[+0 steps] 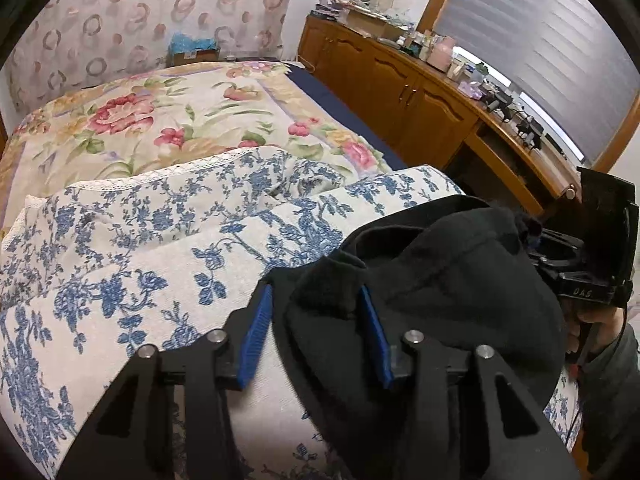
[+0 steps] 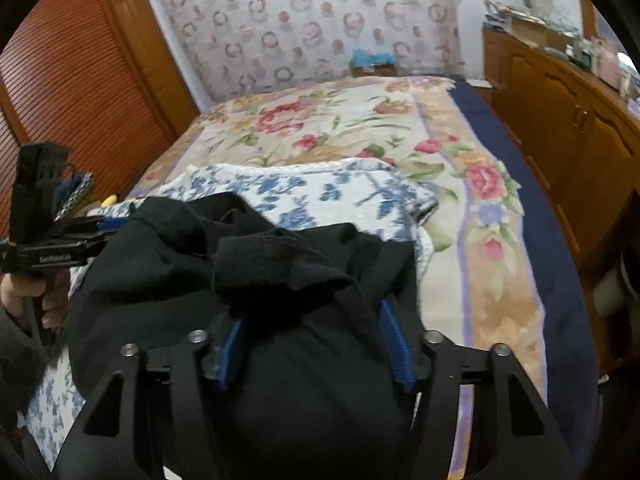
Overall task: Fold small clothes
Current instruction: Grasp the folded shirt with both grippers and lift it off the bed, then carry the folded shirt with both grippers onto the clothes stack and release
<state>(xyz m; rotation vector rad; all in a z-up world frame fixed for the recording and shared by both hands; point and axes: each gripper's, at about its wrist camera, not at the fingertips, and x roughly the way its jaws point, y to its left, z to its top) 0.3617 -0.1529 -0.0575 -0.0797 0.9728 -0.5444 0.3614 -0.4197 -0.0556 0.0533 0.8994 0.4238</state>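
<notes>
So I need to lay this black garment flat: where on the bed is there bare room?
Free: the floral bedspread between the blue-patterned quilt and the headboard. Crowded: the near end, where the black garment lies bunched on that quilt.

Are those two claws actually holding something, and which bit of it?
Both have the black garment between their pads: the left claw at a bunched edge, the right claw at a thick fold. Whether either truly pinches it cannot be told.
</notes>
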